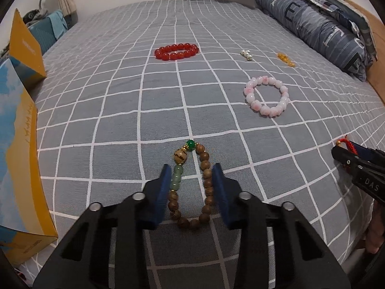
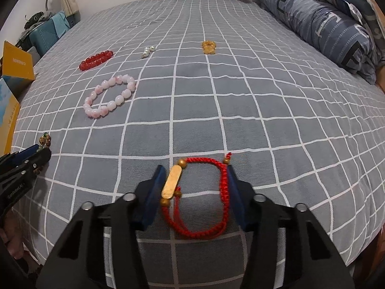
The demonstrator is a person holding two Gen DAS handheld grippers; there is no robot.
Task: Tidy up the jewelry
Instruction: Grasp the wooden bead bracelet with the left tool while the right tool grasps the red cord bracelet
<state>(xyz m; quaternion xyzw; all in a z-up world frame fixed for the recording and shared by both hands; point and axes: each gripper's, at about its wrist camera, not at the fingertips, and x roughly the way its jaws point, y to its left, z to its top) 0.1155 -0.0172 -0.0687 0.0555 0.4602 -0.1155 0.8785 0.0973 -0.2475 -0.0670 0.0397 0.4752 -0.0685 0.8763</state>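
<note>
While both grippers sit low over the grey checked bedspread [image 1: 120,101], each has a bracelet between its blue pads. The left gripper [image 1: 191,192] straddles the brown wooden-bead bracelet with pale green stones and a dark green bead [image 1: 192,183]; its jaws are squeezed in and the pads look to be pressing the strand's two sides, so it reads as a grasp. The right gripper [image 2: 195,192] has the red braided cord bracelet with a flat gold bar [image 2: 199,192] pinched likewise, one pad on the gold bar, the other on the cord.

Handling, as a judgement: both pieces are light. The bead strand is loose and will sag and swing once lifted; round beads can roll off the pads, so a hold across both sides near mid-loop suits it. The cord is soft and floppy; the bar is the one stiff, possibly slick spot.

Farther up the bed lie a red glossy bead bracelet [image 1: 176,51], a pink-and-white bead bracelet [image 1: 266,96], a small pearl cluster [image 1: 246,54] and a little amber bead piece [image 1: 284,58], all well apart. A yellow-and-blue cardboard box [image 1: 21,168] stands open at the left edge.
</note>
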